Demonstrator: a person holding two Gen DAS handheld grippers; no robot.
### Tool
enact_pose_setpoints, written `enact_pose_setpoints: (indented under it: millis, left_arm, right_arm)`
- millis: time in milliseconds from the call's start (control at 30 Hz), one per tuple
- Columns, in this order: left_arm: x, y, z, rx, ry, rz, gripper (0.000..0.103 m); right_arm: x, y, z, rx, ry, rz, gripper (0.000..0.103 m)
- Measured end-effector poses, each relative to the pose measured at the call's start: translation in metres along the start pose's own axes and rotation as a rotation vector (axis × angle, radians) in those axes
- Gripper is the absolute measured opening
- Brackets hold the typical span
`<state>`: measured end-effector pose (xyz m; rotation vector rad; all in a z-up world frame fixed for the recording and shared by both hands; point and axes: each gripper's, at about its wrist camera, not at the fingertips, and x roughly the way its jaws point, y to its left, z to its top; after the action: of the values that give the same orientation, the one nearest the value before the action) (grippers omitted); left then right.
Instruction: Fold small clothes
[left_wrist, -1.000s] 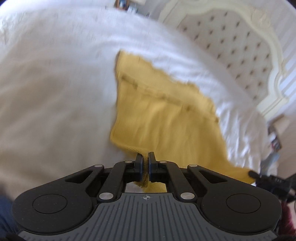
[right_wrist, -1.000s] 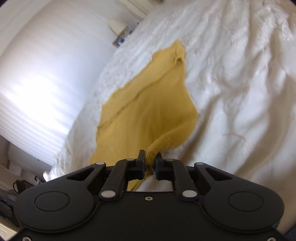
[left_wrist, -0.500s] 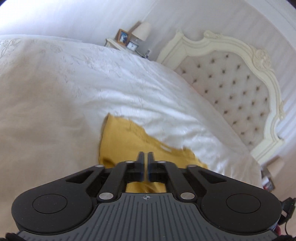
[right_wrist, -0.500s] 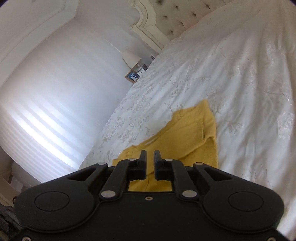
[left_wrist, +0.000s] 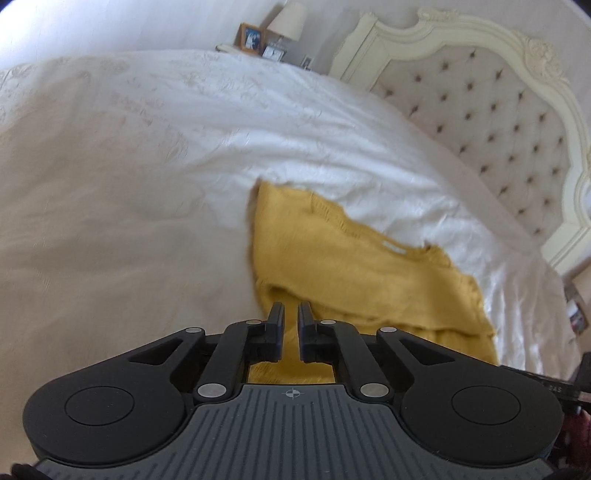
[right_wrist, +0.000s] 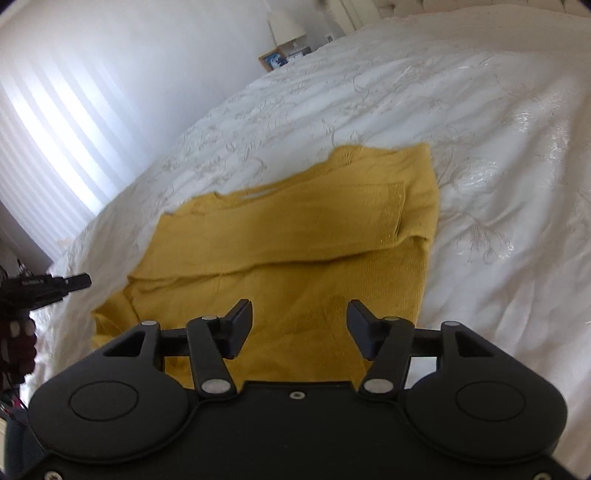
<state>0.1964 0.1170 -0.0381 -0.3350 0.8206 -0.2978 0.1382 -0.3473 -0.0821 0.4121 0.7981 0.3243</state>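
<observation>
A mustard-yellow knit garment (left_wrist: 354, 266) lies folded on the white bedspread (left_wrist: 147, 184); its upper layer is laid over the lower one. It also shows in the right wrist view (right_wrist: 295, 236). My left gripper (left_wrist: 290, 314) hovers over the garment's near edge with its jaws slightly apart and nothing between them. My right gripper (right_wrist: 299, 314) is wide open above the garment's near part and holds nothing.
A cream tufted headboard (left_wrist: 498, 110) stands at the far right. A bedside table with a lamp (left_wrist: 288, 18) and a photo frame (left_wrist: 251, 37) is beyond the bed. The other gripper's black tip (right_wrist: 55, 284) shows at the left edge.
Both grippers held the garment's edge a second ago, carried it over and let go. The right jaws have opened wide and the left a little. The garment now lies folded.
</observation>
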Motion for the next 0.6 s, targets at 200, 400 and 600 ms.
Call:
enact_pose_setpoints:
  millis: [200, 400, 600]
  left_arm:
    - [-0.004, 0.009, -0.004, 0.037, 0.01, 0.036, 0.008]
    - [-0.004, 0.004, 0.003, 0.107, -0.015, 0.031, 0.029]
    - [0.008, -0.006, 0.006, 0.18, -0.011, -0.003, 0.045]
  right_arm:
    - [0.021, 0.008, -0.009, -0.09, 0.075, -0.017, 0.058]
    - [0.004, 0.019, 0.014, -0.101, -0.056, 0.002, 0.014]
    - [0.009, -0.034, 0.055, 0.075, -0.191, -0.197, 0.014]
